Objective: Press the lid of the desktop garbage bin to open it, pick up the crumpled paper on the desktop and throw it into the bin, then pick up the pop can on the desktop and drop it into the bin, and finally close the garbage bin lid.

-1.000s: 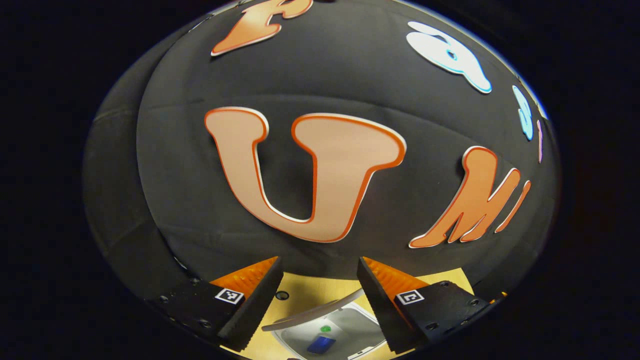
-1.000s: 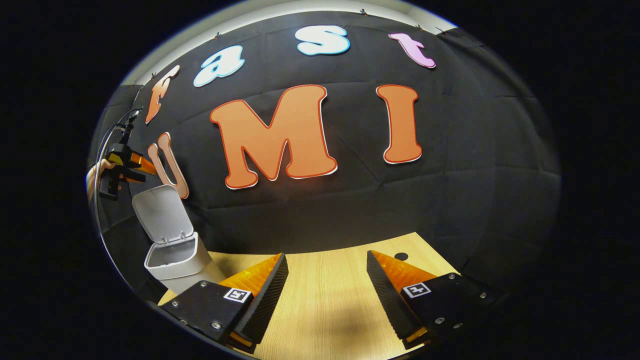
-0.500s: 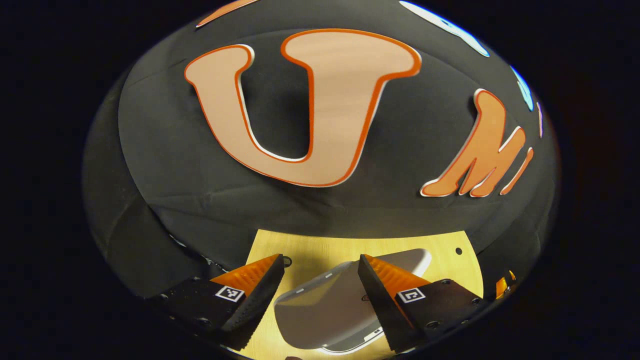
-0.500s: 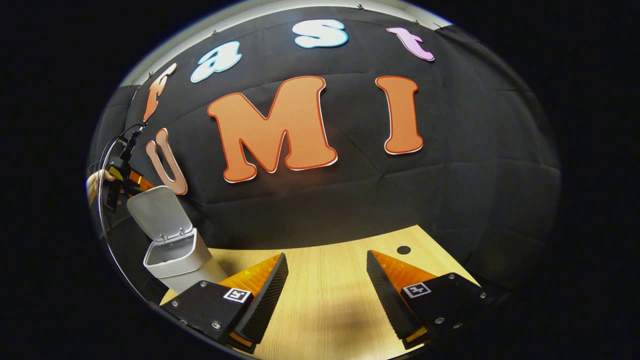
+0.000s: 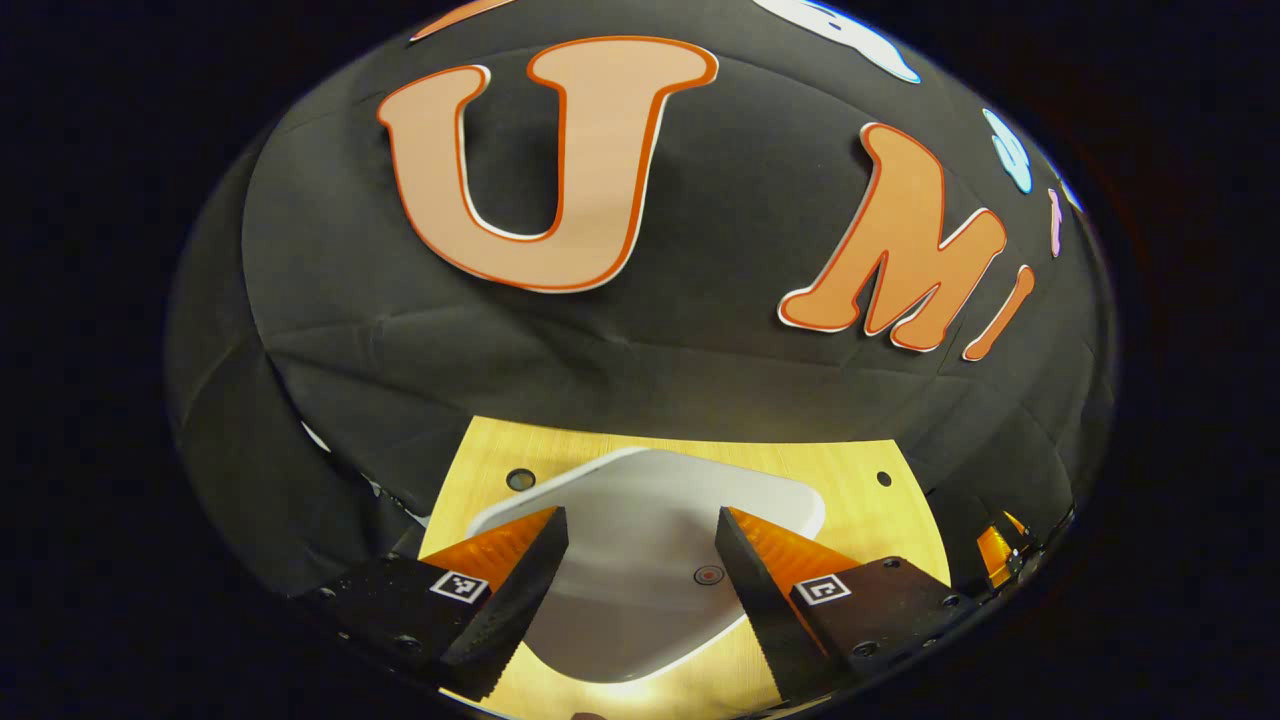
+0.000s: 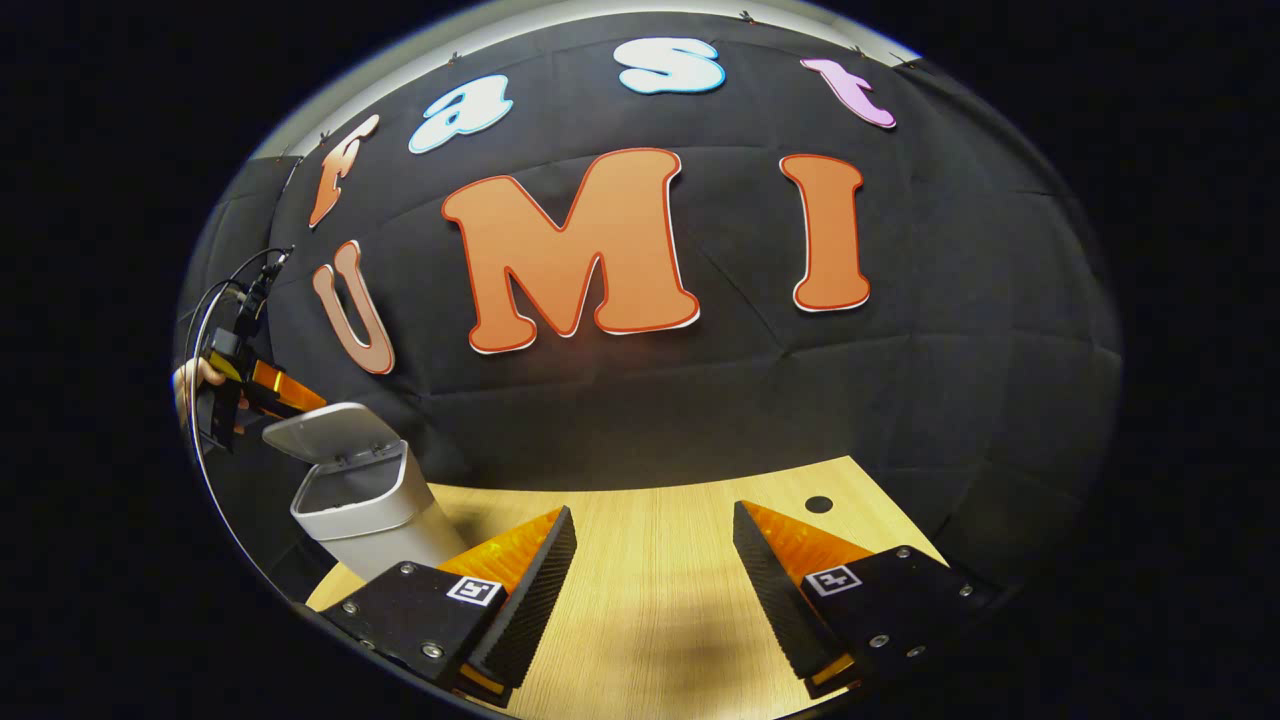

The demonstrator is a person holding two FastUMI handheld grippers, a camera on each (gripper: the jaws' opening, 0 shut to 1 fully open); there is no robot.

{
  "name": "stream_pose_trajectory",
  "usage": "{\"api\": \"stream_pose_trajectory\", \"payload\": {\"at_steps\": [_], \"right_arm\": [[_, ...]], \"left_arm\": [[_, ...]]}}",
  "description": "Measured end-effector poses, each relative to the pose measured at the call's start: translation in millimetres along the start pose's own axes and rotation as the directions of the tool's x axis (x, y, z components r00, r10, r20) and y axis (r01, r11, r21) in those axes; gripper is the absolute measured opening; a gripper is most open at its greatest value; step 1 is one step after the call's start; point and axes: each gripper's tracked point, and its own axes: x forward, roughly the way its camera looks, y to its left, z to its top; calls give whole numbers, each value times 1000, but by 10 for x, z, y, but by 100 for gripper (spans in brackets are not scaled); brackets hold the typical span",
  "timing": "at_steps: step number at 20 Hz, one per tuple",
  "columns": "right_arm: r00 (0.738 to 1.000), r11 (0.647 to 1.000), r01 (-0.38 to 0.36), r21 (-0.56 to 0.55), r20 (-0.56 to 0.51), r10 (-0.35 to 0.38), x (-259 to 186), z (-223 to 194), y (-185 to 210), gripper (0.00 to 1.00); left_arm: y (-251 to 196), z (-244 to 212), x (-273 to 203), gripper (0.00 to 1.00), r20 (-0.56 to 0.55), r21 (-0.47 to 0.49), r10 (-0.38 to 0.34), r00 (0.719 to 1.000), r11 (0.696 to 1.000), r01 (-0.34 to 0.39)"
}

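Closing stage, lid [image 5: 640,545] partly lowered over the garbage bin [image 6: 365,515], hinge side toward the booth wall. Left gripper [image 5: 640,530] hovered just above the lid, fingers spread wide, holding nothing; contact could not be told. Right gripper [image 6: 652,530] stood well right of the bin over the desktop [image 6: 660,620], fingers wide, empty. Lid judged light, stiff, smooth plastic; best pressed flat near its front edge, not pinched.

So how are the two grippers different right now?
The left gripper hangs over the bin lid, which is partly down, while the right gripper hangs over bare table. The left gripper sits high by the bin; the right sits low, off to the side. Both are open and hold nothing.
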Motion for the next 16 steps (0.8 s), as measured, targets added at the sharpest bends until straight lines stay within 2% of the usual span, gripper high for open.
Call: {"api": "stream_pose_trajectory", "payload": {"at_steps": [6,9,10,12,13,14,16], "right_arm": [[1000,1000,-23,-1,-7,23,-37,-2,-67,94],[999,999,-31,-11,-12,31,-57,-22,-67,94],[999,999,-35,-8,-12,35,-71,-25,-57,94],[999,999,-46,1,-19,46,-76,-62,-25,94],[998,999,-51,1,-24,51,-80,-85,-8,94],[998,999,-54,-2,-27,54,-80,-97,3,94],[998,998,-55,-3,-26,55,-97,-103,4,94]], "left_arm": [[-79,-634,67,97,-24,11,33,999,999,-32],[-35,-844,104,97,-12,98,79,997,992,-78],[-38,-969,93,96,-45,126,105,994,987,-98],[-31,-840,85,99,72,138,113,991,983,-122],[-13,-843,117,98,91,156,116,989,979,-129],[-15,-908,102,94,69,168,123,990,977,-133],[-1,-942,101,96,53,177,127,990,975,-135]]}}
